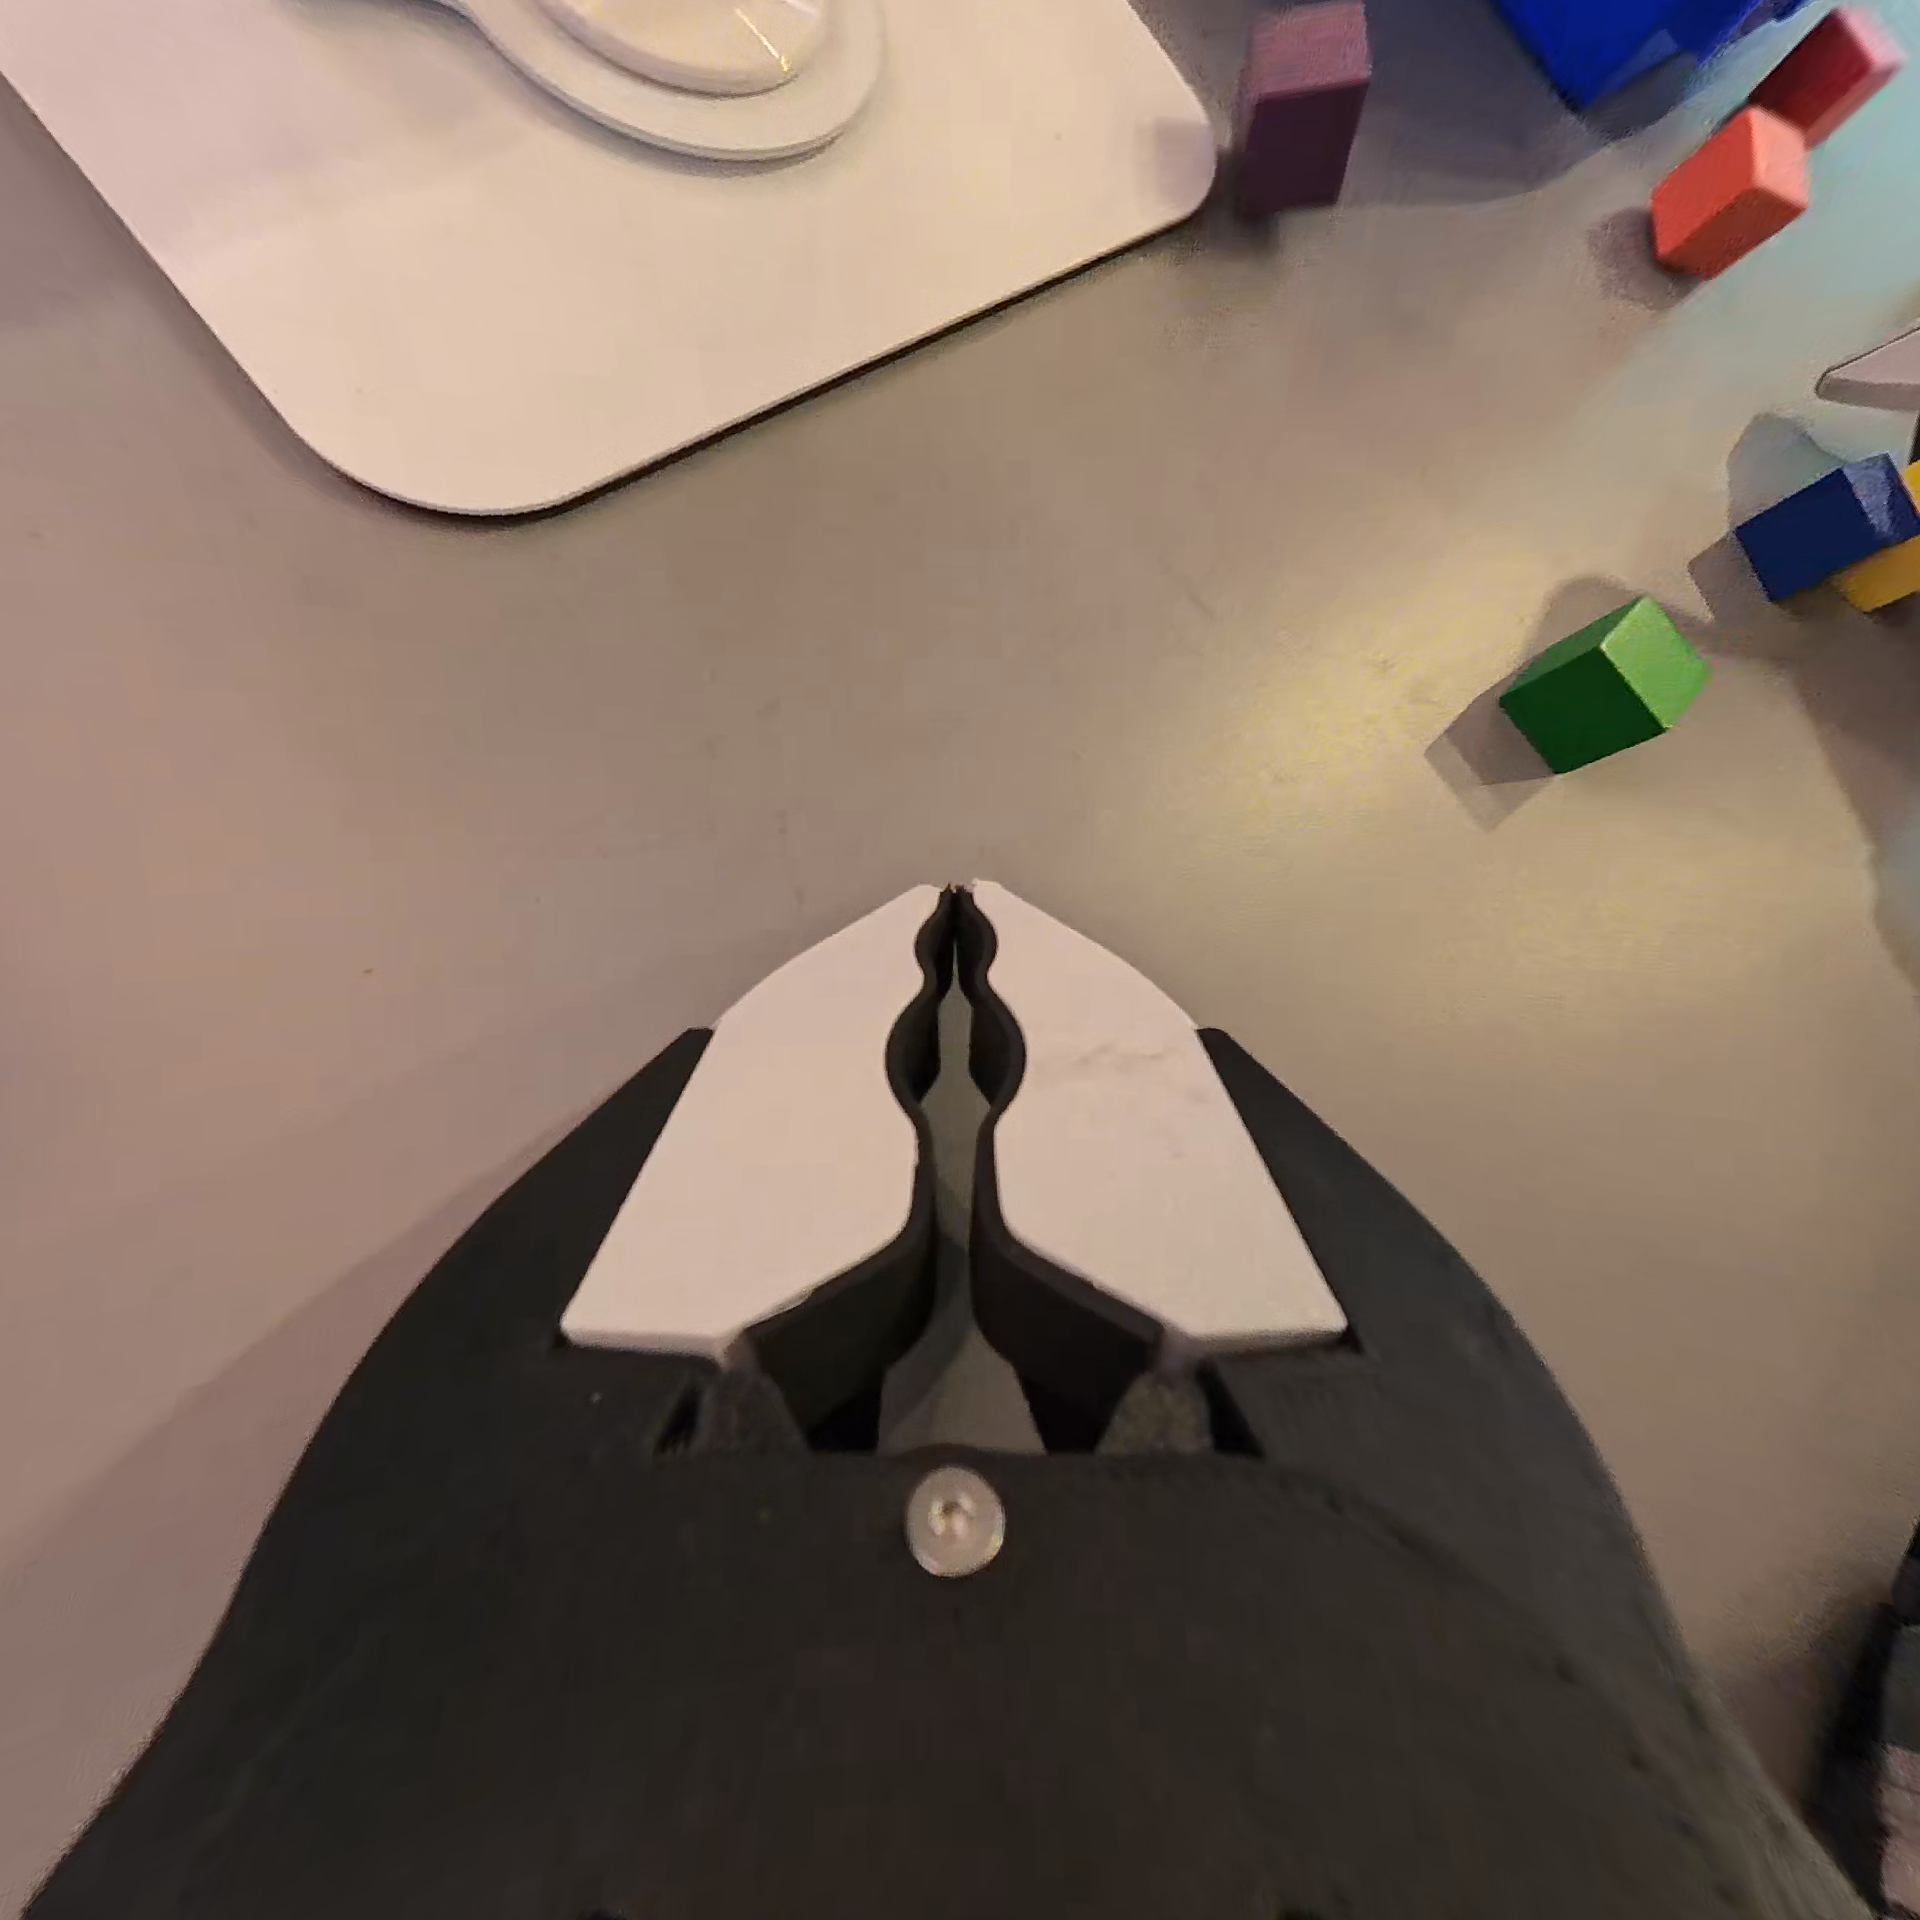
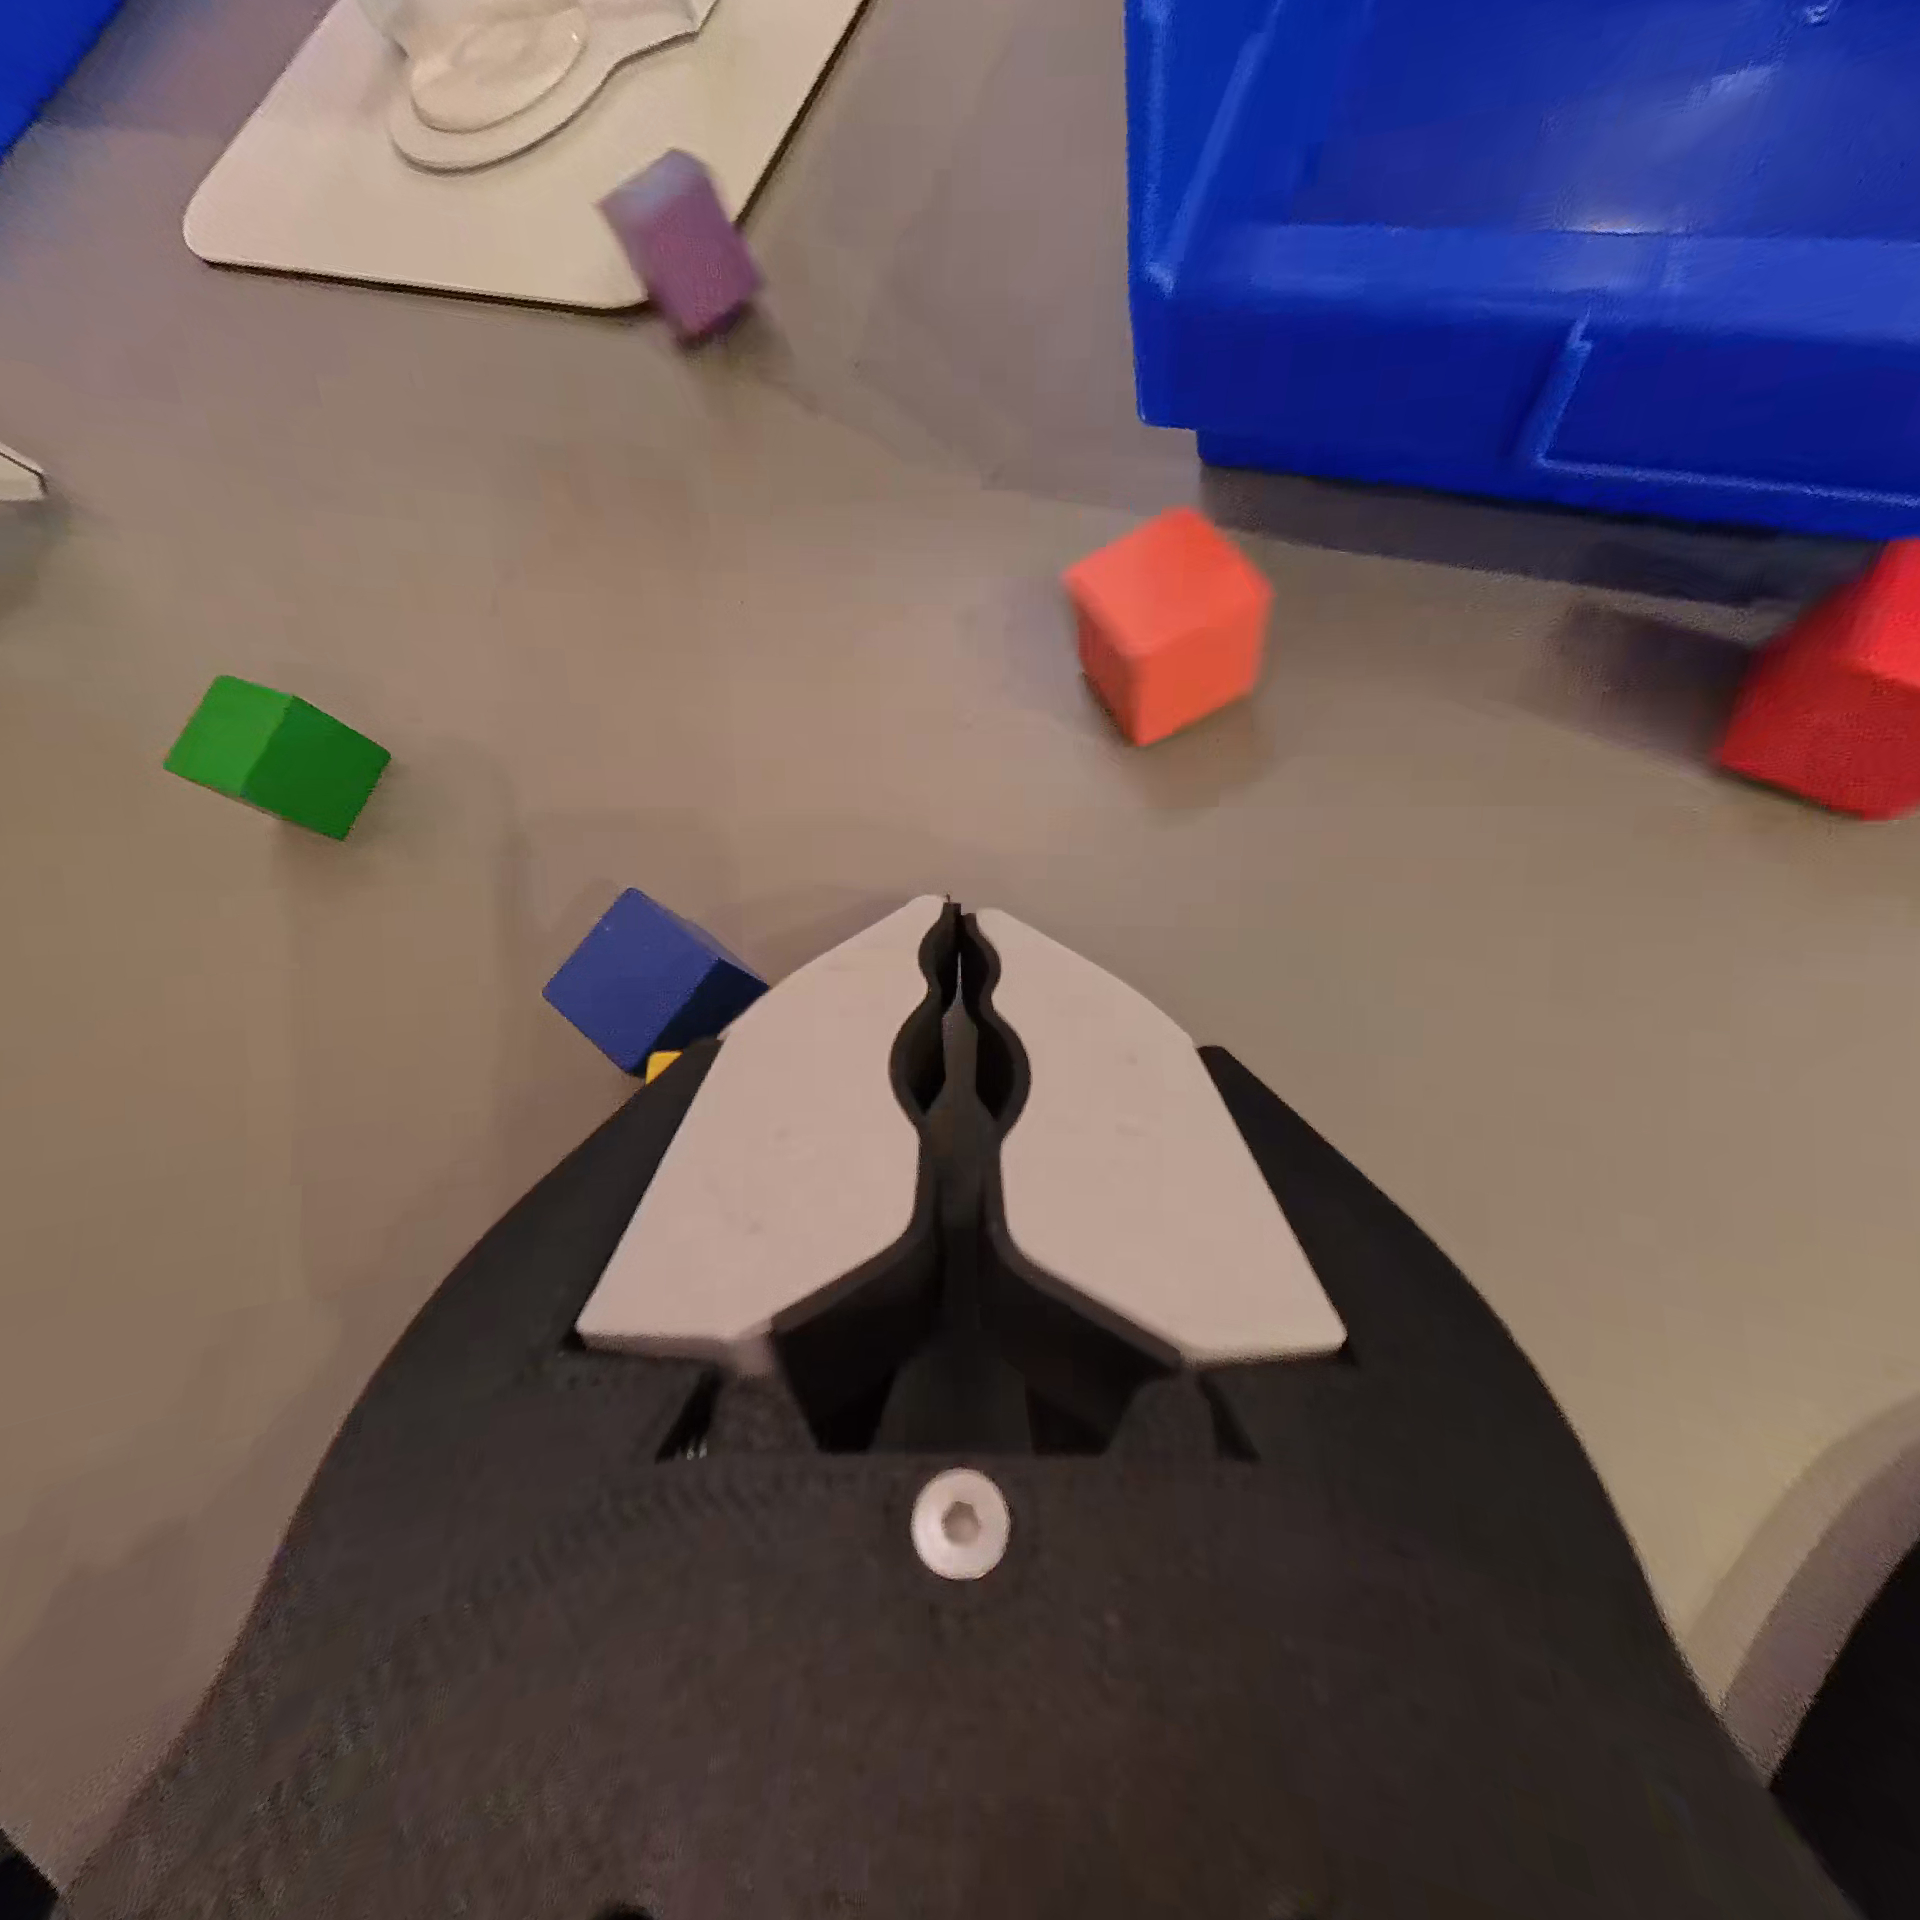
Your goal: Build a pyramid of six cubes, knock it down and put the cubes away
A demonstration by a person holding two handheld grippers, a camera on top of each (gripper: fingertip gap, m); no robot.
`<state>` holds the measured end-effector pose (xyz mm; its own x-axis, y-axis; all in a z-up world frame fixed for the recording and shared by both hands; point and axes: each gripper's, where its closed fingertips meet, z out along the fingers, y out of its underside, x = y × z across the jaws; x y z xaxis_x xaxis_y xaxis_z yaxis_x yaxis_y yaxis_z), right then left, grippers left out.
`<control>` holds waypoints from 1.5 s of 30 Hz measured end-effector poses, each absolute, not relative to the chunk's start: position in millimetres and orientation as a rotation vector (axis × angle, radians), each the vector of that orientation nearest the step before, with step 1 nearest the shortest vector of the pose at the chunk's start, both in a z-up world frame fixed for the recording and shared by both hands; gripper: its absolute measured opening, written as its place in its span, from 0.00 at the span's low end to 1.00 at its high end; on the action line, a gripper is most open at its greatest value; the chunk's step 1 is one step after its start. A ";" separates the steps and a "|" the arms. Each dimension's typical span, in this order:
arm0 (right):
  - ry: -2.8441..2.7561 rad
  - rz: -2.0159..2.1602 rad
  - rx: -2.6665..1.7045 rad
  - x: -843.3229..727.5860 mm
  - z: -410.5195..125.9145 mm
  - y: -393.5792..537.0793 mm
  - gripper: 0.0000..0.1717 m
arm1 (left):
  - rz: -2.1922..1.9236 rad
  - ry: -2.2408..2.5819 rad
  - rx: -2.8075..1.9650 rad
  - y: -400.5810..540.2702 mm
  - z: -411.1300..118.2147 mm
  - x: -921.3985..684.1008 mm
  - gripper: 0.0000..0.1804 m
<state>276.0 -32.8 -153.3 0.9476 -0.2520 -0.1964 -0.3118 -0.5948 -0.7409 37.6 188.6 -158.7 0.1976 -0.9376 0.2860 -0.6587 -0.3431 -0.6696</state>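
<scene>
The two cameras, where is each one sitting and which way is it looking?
Left wrist view: sits on the left gripper, looking forward and down at the grey table and white mat; its own shut fingers show.
Right wrist view: sits on the right gripper, facing the blue bin, with the blue cube beside its shut fingers.
Both see the green cube, orange cube, purple block and white mat.

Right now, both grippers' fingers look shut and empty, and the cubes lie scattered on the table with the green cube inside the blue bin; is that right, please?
Not quite: the green cube lies on the table, apart from the blue bin, as the right wrist view shows. The rest stands.
</scene>
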 end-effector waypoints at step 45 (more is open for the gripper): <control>0.153 -0.063 -2.441 456.0 -81.3 107.6 0.17 | -0.973 1.526 -2.024 185.7 -157.0 40.0 0.00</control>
<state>456.0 107.6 -81.3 0.9919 -0.1270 0.0051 -0.0942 -0.7609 -0.6420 40.0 185.7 -157.0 0.1511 -0.9486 0.2781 -0.6523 -0.3070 -0.6930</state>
